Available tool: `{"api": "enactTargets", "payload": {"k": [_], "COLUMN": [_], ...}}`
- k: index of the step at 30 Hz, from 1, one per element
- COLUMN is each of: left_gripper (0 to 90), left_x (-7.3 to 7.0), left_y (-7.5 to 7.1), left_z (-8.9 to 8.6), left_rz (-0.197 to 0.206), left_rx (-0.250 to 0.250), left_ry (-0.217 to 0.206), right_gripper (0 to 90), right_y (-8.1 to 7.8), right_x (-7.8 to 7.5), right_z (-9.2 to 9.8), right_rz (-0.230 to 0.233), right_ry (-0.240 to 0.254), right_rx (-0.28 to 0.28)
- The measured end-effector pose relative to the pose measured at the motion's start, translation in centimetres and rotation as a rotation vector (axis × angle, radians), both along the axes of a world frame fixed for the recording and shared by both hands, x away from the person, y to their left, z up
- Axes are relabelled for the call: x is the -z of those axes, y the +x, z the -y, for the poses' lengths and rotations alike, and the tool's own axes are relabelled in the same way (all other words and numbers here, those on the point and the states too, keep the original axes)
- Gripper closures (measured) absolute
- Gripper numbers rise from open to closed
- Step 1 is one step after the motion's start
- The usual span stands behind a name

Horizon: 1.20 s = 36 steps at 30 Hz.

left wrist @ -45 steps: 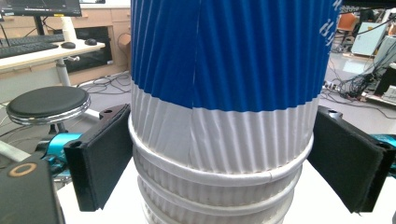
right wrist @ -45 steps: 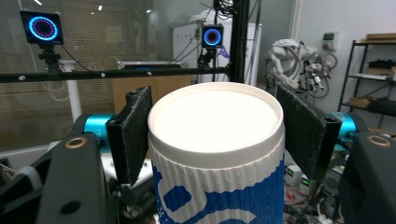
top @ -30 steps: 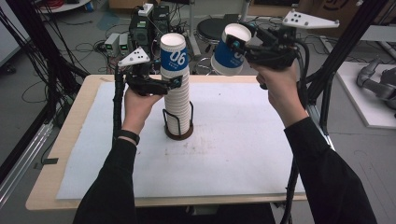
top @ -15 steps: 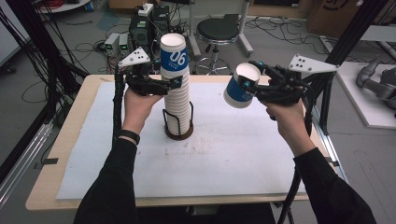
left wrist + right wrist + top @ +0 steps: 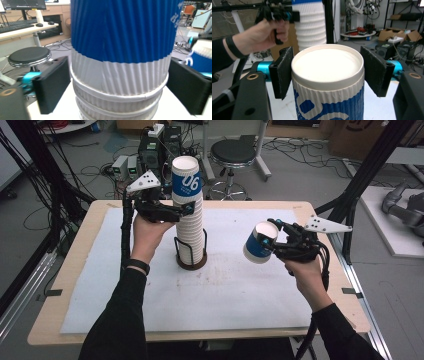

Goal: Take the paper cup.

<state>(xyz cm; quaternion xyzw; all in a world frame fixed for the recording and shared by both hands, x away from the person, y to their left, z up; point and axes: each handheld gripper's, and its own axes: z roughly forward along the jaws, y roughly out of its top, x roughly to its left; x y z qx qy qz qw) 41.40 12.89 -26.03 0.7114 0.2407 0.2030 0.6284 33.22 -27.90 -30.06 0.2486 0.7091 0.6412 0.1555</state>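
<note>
A tall stack of ribbed paper cups (image 5: 190,222) stands in a black wire holder (image 5: 191,262) at mid table. Its top cup (image 5: 185,180) has a blue band marked 06. My left gripper (image 5: 188,210) straddles the stack just under that band. In the left gripper view my left gripper (image 5: 120,92) has its pads (image 5: 53,85) beside the cup wall (image 5: 120,75); the jaws have just been opening and barely clear it. My right gripper (image 5: 270,242) is shut on a single blue and white cup (image 5: 258,245), held tilted above the table's right side. The cup (image 5: 328,100) fills my right gripper (image 5: 328,72).
A white sheet (image 5: 225,290) covers the wooden table (image 5: 55,320). A black stool (image 5: 232,155) and electronics boxes (image 5: 150,150) stand behind the table. Black frame posts (image 5: 365,175) rise at the right. The stack (image 5: 310,30) and the left hand (image 5: 259,37) show in the right gripper view.
My right hand has come down and to the right with its cup, away from the top of the stack. The left hand has stayed at the stack.
</note>
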Motion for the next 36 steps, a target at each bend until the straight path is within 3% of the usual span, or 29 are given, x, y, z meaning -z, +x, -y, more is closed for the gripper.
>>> {"api": "enactTargets", "payload": {"k": [8,16,22,29,32,33,36], "left_gripper": [1.7,1.7,1.7,1.7,1.7,1.7,1.7], "left_x": [-0.1,0.6,2.6,4.5,5.9,5.9,7.7], "left_y": [-1.0,-2.5,-5.0,-7.2,-8.7,-8.7,-10.1], "left_z": [-0.6,-1.8,-3.0,-3.1,-2.5,-2.5,-2.0], "left_rz": [0.001,0.010,0.010,0.003,0.003,0.003,0.013], "left_rx": [-0.050,-0.081,-0.073,-0.056,-0.047,-0.047,-0.052], "left_ry": [0.049,0.045,0.027,0.014,0.048,0.048,0.063], "right_gripper": [31.2,31.1,31.1,31.1,31.1,31.1,31.1], "right_y": [-0.3,-0.4,-0.4,-0.3,-0.3,-0.3,-0.3], "right_x": [1.5,2.1,3.3,4.2,4.6,4.6,4.7], "right_z": [0.5,0.6,0.6,0.6,0.6,0.6,0.7], "right_rz": [-0.020,-0.020,-0.033,-0.045,-0.053,-0.053,-0.057], "right_ry": [0.000,-0.007,-0.012,-0.029,-0.032,-0.032,-0.037], "right_rx": [0.003,0.007,0.013,0.012,0.010,0.010,0.015]}}
